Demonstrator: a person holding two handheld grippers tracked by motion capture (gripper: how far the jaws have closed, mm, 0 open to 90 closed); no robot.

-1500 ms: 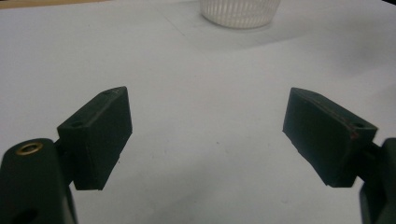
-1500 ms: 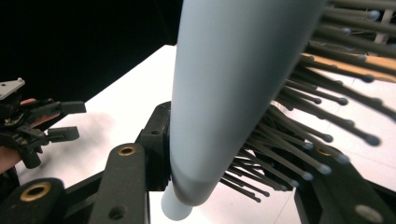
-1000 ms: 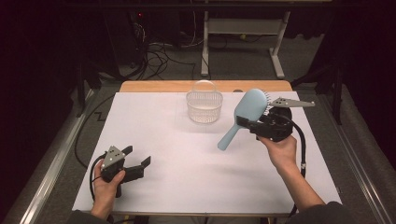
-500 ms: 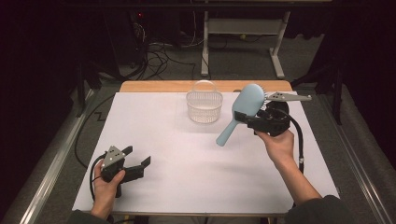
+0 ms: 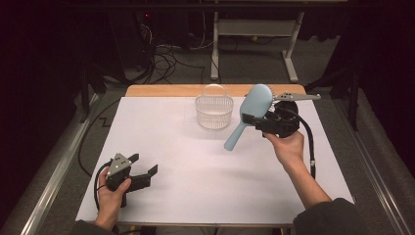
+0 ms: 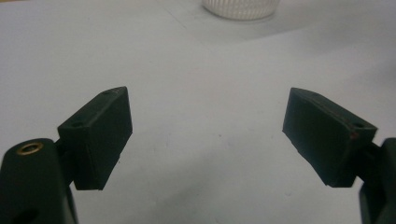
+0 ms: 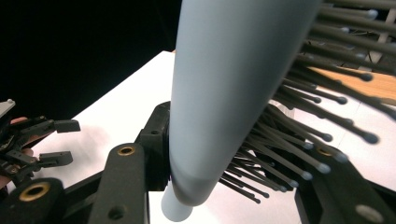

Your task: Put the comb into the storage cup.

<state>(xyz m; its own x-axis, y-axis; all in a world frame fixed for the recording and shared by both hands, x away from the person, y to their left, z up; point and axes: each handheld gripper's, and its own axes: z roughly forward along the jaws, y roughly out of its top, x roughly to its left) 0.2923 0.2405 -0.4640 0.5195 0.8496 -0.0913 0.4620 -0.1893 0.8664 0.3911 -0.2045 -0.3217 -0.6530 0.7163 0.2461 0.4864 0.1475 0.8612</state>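
A light blue hairbrush (image 5: 250, 111) hangs above the white table, head up and handle slanting down to the left. My right gripper (image 5: 257, 119) is shut on its head, beside the clear plastic basket (image 5: 214, 110). In the right gripper view the brush's blue back (image 7: 224, 93) and dark bristles (image 7: 303, 140) sit between the two jaws. My left gripper (image 5: 144, 172) rests low near the table's front left corner, open and holding nothing; in its own view the two pads (image 6: 95, 135) stand wide apart over bare table.
The white table sheet (image 5: 186, 161) ends at a wooden strip (image 5: 161, 90) at the back. Metal rails run along both sides. A desk frame (image 5: 254, 44) and cables lie on the floor behind. The basket's base (image 6: 240, 7) shows in the left gripper view.
My right hand has shifted the hairbrush a little to the left and tilted it, closer to the basket. The left hand has kept still.
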